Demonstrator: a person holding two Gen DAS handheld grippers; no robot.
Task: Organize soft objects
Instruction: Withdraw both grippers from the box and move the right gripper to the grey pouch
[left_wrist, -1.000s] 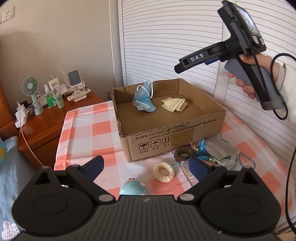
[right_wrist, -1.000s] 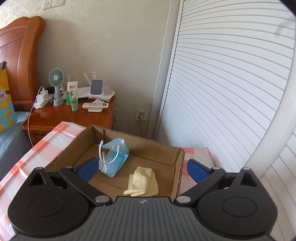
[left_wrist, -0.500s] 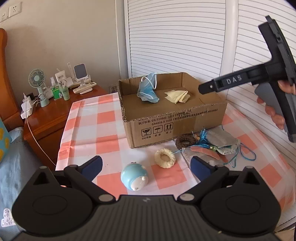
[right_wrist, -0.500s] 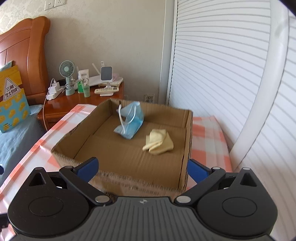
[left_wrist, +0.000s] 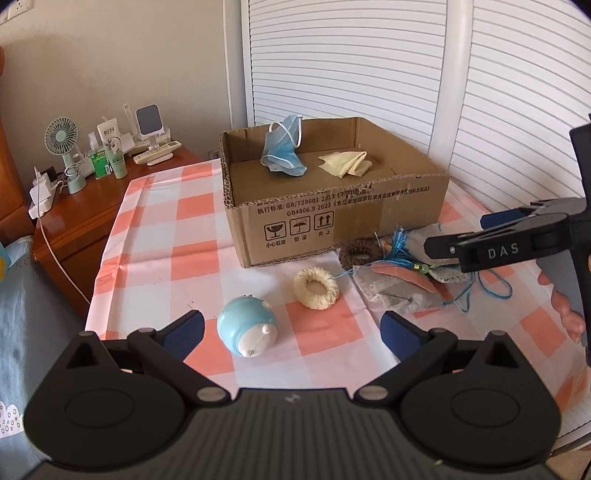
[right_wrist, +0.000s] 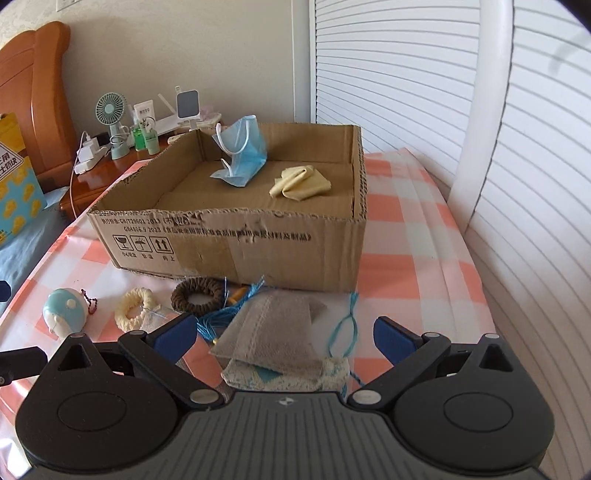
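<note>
Inside cardboard box (right_wrist: 236, 236): blue face mask (right_wrist: 242, 153), yellow cloth (right_wrist: 301, 182). Left out on counter (left_wrist: 155, 236), before box front: grey pouch (right_wrist: 273, 332), brown scrunchie (right_wrist: 197, 295), cream scrunchie (right_wrist: 133, 308), blue round toy (left_wrist: 247, 328). Left tongs (left_wrist: 291, 328), right tongs (right_wrist: 284, 338) spread wide, empty. Judged: roughly third done.

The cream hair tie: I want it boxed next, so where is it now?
In the left wrist view, the cream hair tie lies on the checked cloth in front of the cardboard box, between the blue round toy and the brown hair tie.
</note>
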